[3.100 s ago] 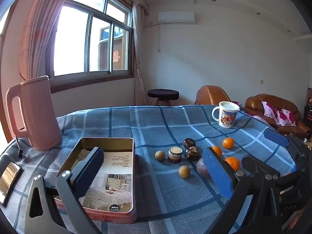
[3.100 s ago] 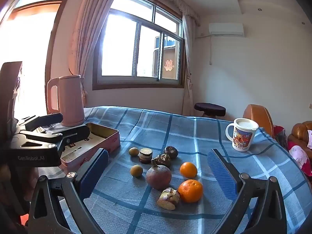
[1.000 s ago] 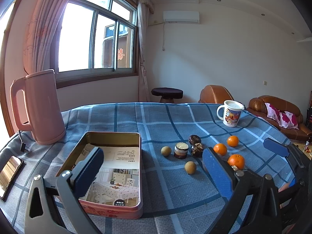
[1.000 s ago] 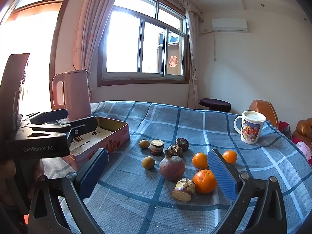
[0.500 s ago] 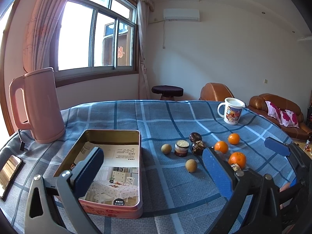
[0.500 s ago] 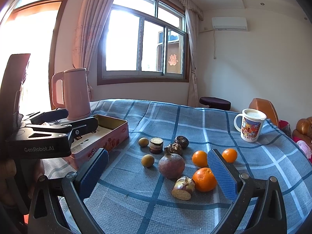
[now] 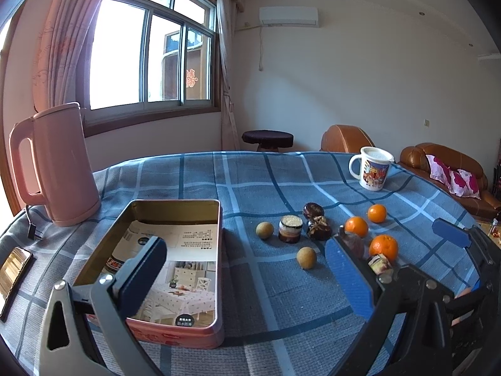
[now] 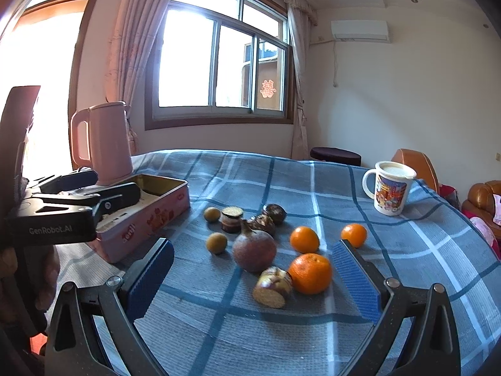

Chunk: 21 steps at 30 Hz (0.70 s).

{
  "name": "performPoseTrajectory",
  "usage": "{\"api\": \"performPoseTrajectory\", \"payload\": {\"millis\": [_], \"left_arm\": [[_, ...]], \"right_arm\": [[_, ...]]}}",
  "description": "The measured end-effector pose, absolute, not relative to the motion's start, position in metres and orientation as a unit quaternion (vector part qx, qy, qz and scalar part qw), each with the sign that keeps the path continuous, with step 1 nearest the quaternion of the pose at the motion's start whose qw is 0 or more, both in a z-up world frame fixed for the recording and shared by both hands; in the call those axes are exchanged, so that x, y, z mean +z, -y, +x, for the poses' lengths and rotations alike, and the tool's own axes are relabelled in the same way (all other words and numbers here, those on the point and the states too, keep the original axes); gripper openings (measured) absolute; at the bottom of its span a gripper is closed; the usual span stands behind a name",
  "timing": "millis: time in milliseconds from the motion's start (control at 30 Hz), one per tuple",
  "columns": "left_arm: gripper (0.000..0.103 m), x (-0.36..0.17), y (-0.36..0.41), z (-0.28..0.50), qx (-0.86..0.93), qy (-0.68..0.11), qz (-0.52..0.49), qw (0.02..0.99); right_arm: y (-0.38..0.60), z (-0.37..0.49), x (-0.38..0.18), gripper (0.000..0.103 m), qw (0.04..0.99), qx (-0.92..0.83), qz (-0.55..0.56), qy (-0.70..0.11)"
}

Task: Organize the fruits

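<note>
Your counter (image 8: 407, 282) carries the open tin (image 7: 175, 216); every fruit lies outside it, to its right. Your left gripper (image 7: 244, 269) hovers over the tin's near end, jaws released and empty. Your right gripper (image 8: 253, 277) frames the pomegranate (image 8: 254, 250) and largest orange (image 8: 310, 273), jaws released.

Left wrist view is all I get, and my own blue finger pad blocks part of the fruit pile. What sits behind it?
Observer: A big round reddish-brown fruit with a stem, lying on the tablecloth.
Operator: Is it touching the oranges?
Observer: No, it looks apart from them. A cut piece lies nearer the camera, against the largest orange.
Operator: Is the right gripper holding anything?
Observer: No, the right gripper is open and empty.
</note>
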<state>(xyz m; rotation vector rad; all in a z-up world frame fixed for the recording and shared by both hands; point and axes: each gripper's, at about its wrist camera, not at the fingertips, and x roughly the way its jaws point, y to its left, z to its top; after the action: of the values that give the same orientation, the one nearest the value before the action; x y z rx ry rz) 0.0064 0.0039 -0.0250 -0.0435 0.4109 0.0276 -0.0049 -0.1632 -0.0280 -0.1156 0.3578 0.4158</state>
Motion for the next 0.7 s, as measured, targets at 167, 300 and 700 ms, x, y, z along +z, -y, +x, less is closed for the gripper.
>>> {"api": "performPoseTrajectory", "payload": {"millis": [167, 300, 700], "left_arm": [[0.103, -0.032, 0.002, 0.011, 0.005, -0.220, -0.018, 0.975], [0.103, -0.038, 0.009, 0.018, -0.020, -0.239, -0.022, 0.970], [0.103, -0.041, 0.020, 0.036, -0.046, -0.266, -0.019, 0.963]], "right_arm": [[0.180, 0.003, -0.037, 0.102, 0.961, 0.180, -0.071, -0.198], [0.193, 0.016, -0.042, 0.102, 0.954, 0.179, -0.055, -0.235], [0.175, 0.050, -0.063, 0.065, 0.905, 0.239, -0.053, -0.347]]}}
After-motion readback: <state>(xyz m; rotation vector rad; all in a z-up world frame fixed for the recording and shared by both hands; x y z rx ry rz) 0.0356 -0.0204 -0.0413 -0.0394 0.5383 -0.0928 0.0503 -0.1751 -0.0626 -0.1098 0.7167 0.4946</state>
